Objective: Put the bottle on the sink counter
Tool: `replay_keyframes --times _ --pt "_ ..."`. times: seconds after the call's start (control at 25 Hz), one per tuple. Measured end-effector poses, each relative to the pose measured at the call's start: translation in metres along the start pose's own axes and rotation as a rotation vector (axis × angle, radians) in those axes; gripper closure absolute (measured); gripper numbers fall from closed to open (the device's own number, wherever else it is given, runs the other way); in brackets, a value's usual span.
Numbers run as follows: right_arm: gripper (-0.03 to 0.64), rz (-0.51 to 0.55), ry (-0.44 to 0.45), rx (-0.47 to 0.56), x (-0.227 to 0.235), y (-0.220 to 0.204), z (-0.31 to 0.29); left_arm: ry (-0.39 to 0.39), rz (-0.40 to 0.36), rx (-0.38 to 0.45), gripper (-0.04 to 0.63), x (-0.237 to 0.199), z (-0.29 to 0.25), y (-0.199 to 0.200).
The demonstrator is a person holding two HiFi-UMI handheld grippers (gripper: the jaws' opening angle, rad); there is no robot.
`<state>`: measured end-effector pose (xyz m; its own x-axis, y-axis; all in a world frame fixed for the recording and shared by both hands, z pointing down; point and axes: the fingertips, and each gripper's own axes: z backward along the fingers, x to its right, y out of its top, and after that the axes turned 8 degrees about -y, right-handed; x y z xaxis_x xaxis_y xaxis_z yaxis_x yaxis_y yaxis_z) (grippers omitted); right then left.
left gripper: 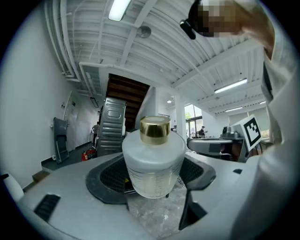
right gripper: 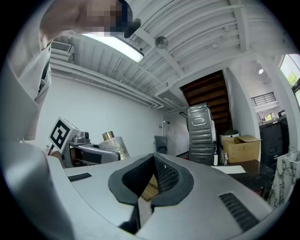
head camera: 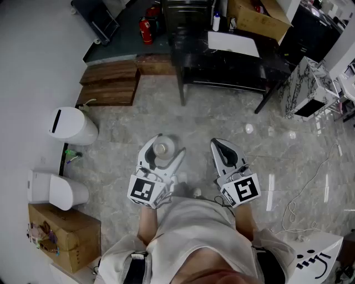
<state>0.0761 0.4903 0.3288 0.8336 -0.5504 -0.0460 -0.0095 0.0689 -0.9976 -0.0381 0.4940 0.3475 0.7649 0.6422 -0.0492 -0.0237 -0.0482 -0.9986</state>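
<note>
Head view gives me grey marble floor (head camera: 222, 116) and black table (head camera: 222, 61) far ahead. Open cardboard box (head camera: 256, 16) on table, contents unreadable. Left gripper (head camera: 166, 145) jaws wide, clamping frosted glass bottle with gold cap (left gripper: 153, 164) off floor; its side shows only in left gripper view. Right gripper (right gripper: 152, 176) jaws pressed together, empty
</note>
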Motion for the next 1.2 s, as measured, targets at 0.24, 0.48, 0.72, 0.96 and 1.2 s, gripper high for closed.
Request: replay_keyframes --times 0.24,0.48,0.72,0.96,1.2 --pt "0.620 -0.028 0.016 0.011 0.007 -0.002 0.006 0.007 -0.008 -0.008 0.268 0.011 -0.009 -0.002" --pt "0.620 -0.035 0.026 0.019 0.013 -0.001 -0.001 0.021 -0.015 -0.017 0.268 0.008 -0.017 0.000" --pt "0.620 -0.035 0.027 0.016 0.021 -0.002 -0.016 0.015 -0.030 -0.025 0.268 -0.003 -0.028 0.000" --pt "0.620 -0.033 0.027 -0.002 0.027 -0.010 -0.048 0.002 -0.023 -0.022 0.268 -0.028 -0.045 -0.001" --pt "0.620 -0.023 0.012 -0.021 0.036 -0.016 -0.093 -0.007 -0.007 -0.022 0.268 -0.071 -0.068 0.000"
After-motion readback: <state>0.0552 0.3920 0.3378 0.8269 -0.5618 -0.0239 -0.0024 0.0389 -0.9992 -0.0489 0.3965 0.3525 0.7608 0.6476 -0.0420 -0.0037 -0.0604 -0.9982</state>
